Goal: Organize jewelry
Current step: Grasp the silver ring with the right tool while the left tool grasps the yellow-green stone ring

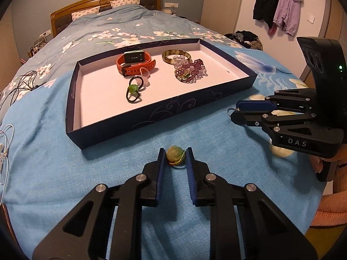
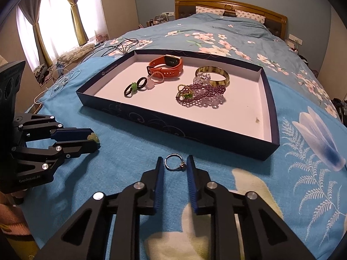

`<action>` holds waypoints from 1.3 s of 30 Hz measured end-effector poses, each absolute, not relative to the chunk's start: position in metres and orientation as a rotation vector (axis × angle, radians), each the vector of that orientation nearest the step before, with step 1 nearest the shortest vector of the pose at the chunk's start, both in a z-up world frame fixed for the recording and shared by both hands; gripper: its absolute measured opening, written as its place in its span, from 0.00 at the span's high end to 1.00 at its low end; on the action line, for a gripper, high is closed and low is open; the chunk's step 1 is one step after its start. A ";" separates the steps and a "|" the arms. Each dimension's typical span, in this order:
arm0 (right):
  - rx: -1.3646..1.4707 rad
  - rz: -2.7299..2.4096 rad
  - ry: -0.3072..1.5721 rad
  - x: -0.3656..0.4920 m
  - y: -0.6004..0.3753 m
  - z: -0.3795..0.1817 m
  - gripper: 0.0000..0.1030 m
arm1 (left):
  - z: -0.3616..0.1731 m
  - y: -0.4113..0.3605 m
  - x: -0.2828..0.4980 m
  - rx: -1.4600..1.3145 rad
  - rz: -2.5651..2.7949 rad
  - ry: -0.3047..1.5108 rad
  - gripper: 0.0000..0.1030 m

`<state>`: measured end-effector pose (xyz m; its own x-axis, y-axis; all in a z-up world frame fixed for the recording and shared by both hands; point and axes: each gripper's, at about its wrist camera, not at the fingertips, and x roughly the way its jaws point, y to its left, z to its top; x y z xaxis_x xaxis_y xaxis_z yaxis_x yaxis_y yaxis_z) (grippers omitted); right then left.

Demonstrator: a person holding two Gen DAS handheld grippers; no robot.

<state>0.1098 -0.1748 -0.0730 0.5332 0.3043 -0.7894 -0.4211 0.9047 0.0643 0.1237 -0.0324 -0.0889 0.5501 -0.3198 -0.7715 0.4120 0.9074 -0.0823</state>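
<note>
On a bed spread with a blue blanket point(image 1: 65, 162), I hold my left hand-held gripper point(image 1: 175, 157) with its blue pads point(image 1: 161, 162) pinching a pale green jade charm point(image 1: 174, 153) on a green-and-gold cord, the charm resting on the blanket just in front of a shallow dark blue tray point(image 1: 121, 130). My right hand-held gripper point(image 2: 175, 164) has its pads point(image 2: 190, 169) drawn in on either side of a silver ring point(image 2: 173, 163) that lies on the blanket near the tray's front wall; the right pad touches the ring's stone, while I cannot tell whether the left pad touches the band. Inside the tray lie an orange watch point(image 1: 135, 61), a striped bangle point(image 1: 176, 57), a heap of purple beads point(image 1: 190, 71) and a green-beaded hair tie point(image 1: 132, 92) beside a dark ring point(image 1: 138, 82).
</note>
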 end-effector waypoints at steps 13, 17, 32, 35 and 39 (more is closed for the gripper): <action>-0.135 0.446 0.907 0.109 -0.174 -0.072 0.97 | -0.088 -0.029 0.123 0.090 -0.432 0.888 0.82; -0.110 0.458 0.897 0.106 -0.178 -0.069 0.97 | -0.088 -0.028 0.123 0.086 -0.428 0.884 0.82; -0.057 0.487 0.786 0.088 -0.190 -0.045 0.97 | -0.071 -0.025 0.114 0.074 -0.431 0.822 0.82; -0.048 0.487 0.767 0.088 -0.191 -0.039 0.97 | -0.063 -0.023 0.111 0.063 -0.434 0.793 0.82; -0.033 0.491 0.752 0.089 -0.192 -0.035 0.97 | -0.053 -0.020 0.110 0.054 -0.430 0.761 0.82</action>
<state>0.0892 -0.1917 -0.0351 0.6231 0.4157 -0.6625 -0.4390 0.8869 0.1437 0.1097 -0.0203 -0.0526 0.6416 -0.3581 -0.6783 0.3964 0.9119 -0.1065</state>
